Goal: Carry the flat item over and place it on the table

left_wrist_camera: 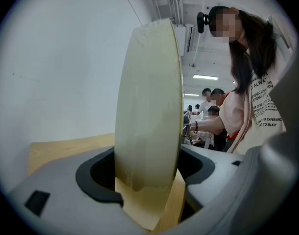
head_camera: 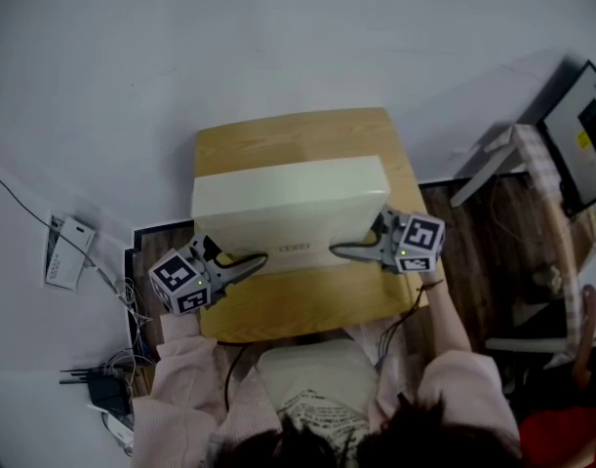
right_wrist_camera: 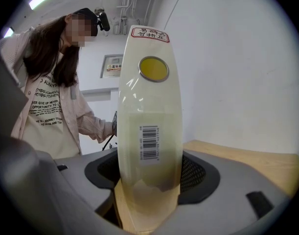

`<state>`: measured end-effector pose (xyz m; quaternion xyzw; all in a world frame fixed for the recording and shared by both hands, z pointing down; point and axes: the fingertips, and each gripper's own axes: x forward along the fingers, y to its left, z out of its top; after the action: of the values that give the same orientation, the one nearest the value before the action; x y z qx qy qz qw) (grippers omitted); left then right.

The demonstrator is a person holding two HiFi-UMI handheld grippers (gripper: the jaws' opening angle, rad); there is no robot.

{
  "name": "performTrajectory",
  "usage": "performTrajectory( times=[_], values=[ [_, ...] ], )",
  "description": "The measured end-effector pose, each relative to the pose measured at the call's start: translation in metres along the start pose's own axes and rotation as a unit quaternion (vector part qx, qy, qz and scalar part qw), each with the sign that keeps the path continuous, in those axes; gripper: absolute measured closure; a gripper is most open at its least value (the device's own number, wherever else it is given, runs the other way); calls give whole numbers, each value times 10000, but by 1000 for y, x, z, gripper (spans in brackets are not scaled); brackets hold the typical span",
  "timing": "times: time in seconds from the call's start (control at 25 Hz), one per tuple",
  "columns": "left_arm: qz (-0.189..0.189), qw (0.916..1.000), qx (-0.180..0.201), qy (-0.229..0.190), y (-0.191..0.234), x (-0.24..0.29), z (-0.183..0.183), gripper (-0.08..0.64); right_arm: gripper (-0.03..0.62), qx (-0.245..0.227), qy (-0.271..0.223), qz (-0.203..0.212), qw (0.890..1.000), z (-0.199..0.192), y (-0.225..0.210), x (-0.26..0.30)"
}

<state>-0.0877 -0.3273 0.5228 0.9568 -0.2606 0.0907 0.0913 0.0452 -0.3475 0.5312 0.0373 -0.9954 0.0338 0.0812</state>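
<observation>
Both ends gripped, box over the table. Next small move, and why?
Probably lower the flat white box the last bit until it lies on the wooden table, before opening anything. It sits squarely over the tabletop, the left tongs and right tongs each clamp an end, and whether its underside touches the wood can't be told.

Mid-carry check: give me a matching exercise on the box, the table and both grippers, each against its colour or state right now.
Things:
1. flat box
2. table
3. left gripper
4. right gripper

Colours or states:
A. light wood, below the box
B. clamped on the box end that bears the barcode label
C. cream, spanning between both grippers
D. clamped on the box end with no label

Pairs: 1-C, 2-A, 3-D, 4-B
</observation>
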Motion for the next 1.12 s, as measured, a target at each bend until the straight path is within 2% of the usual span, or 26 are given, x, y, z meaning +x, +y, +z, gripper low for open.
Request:
performTrajectory(
  times=[0.12,0.28,0.64,0.92,1.12],
  values=[
    [63,10000,-3,-13,0,0,-1,190,270,155,130,6,9998,-1,3,0],
    [115,9999,-8,-5,1,1,-1,183,263,66,96,-34,9999,-3,-1,0],
    [216,9997,-78,-39,1,0,-1,178,238,277,158,-475,9984,-4,-7,-3],
    [366,9987,-353,-91,0,-9,1,170,204,538,203,-626,9964,-3,-5,-5],
    [367,9985,-396,-31,-6,-15,-1,161,182,652,285,-676,9952,-7,0,-4]
  ],
)
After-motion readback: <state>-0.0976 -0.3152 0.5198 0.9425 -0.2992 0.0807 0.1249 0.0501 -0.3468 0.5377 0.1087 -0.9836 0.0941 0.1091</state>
